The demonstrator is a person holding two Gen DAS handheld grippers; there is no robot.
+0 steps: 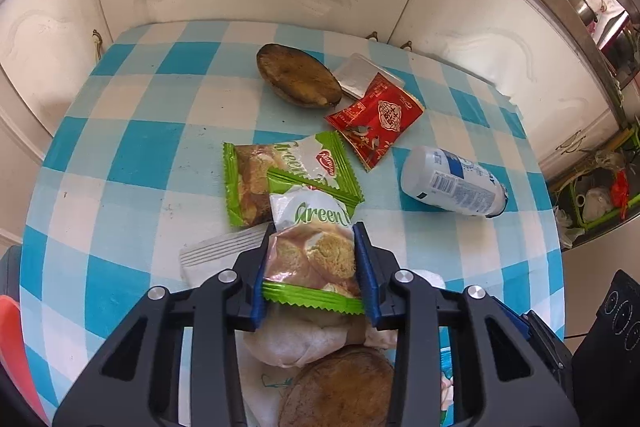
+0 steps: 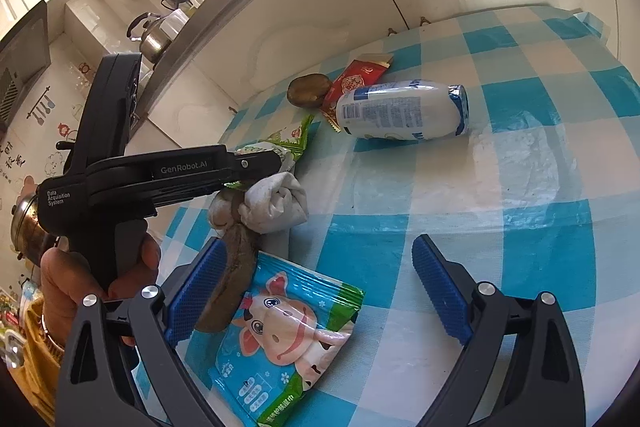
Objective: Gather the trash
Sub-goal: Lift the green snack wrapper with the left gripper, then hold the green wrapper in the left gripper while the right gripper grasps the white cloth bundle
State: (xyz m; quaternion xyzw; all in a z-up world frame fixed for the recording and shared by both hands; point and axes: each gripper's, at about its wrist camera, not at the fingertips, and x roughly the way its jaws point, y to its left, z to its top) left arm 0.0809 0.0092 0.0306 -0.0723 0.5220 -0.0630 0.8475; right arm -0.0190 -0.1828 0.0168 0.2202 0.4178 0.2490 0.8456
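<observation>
My left gripper (image 1: 314, 259) pinches a green biscuit wrapper (image 1: 316, 255). My right gripper (image 2: 332, 291) gapes wide; the white bottle (image 2: 400, 111) lies capped at 12 o'clock, contents hidden.

2 close wrist views; shared tablecloth (image 1: 120, 155)

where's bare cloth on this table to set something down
Free: the wide checked stretch beyond the right gripper, right of the white bottle, and the cloth left of the brown peel. Crowded: the middle, where green wrappers, red packet and bottle cluster.
</observation>
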